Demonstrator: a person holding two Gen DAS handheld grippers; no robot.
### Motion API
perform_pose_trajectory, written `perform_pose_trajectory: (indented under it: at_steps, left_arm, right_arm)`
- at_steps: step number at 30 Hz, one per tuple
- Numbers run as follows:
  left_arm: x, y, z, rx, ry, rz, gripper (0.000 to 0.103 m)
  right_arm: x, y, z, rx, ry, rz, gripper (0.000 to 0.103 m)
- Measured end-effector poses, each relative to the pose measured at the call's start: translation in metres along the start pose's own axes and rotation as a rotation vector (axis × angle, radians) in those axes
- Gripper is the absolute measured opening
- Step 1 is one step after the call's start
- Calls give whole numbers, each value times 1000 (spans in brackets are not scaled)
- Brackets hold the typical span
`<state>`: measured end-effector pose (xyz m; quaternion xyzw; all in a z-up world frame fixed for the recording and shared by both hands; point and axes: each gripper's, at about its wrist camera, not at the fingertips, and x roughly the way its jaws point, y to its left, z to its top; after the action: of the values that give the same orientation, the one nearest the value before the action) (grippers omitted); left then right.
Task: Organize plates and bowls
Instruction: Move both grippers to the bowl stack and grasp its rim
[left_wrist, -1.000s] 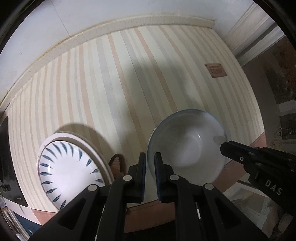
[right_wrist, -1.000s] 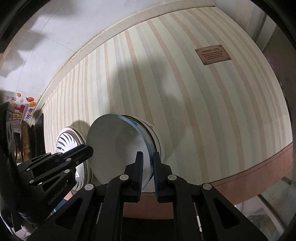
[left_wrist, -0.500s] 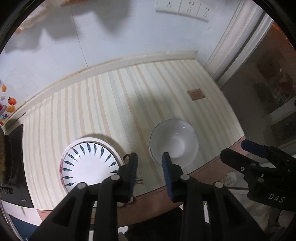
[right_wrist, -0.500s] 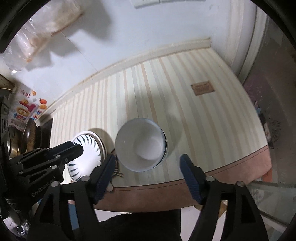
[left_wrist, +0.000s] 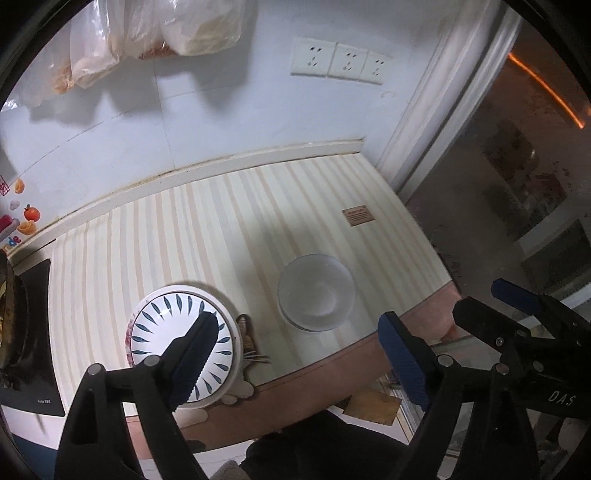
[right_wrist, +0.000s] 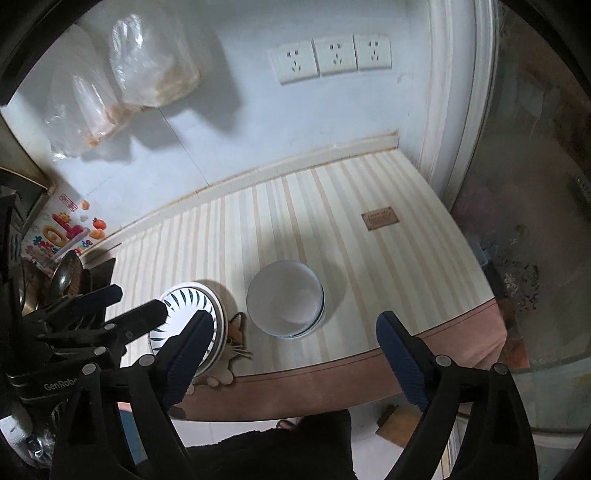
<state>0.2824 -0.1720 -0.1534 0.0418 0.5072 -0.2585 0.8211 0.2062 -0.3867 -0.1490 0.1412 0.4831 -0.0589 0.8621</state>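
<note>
A stack of white bowls (left_wrist: 316, 291) stands on the striped tabletop near its front edge; it also shows in the right wrist view (right_wrist: 285, 303). A stack of white plates with blue leaf marks (left_wrist: 173, 326) sits to its left, also seen in the right wrist view (right_wrist: 192, 306). My left gripper (left_wrist: 299, 360) is open and empty, held high above the table's front edge. My right gripper (right_wrist: 291, 356) is open and empty, also high and back from the bowls.
A small cat-shaped mat (right_wrist: 236, 338) lies between plates and bowls. A black cooktop (left_wrist: 27, 339) with a pan is at the left. Plastic bags (left_wrist: 159, 29) and wall sockets (left_wrist: 336, 61) hang on the back wall. A brown label (left_wrist: 357, 216) is on the cloth.
Both grippers let go of the bowl's rim, opened wide and pulled up and back from the table. The bowl now rests in the stack.
</note>
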Motion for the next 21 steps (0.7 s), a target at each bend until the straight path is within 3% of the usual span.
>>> perform_pose_trajectory:
  at_steps: [10, 13, 21]
  left_arm:
    - [-22, -12, -1, 9, -29, -31, 90]
    - [-18, -13, 1, 3, -25, -33, 97]
    - [19, -6, 12, -14, 13, -11, 97]
  right_arm:
    - [-41, 1, -3, -16, -61, -8, 95]
    - [-41, -1, 0, -15, -62, 4, 96]
    - [-13, -13, 11, 5, -16, 30, 97]
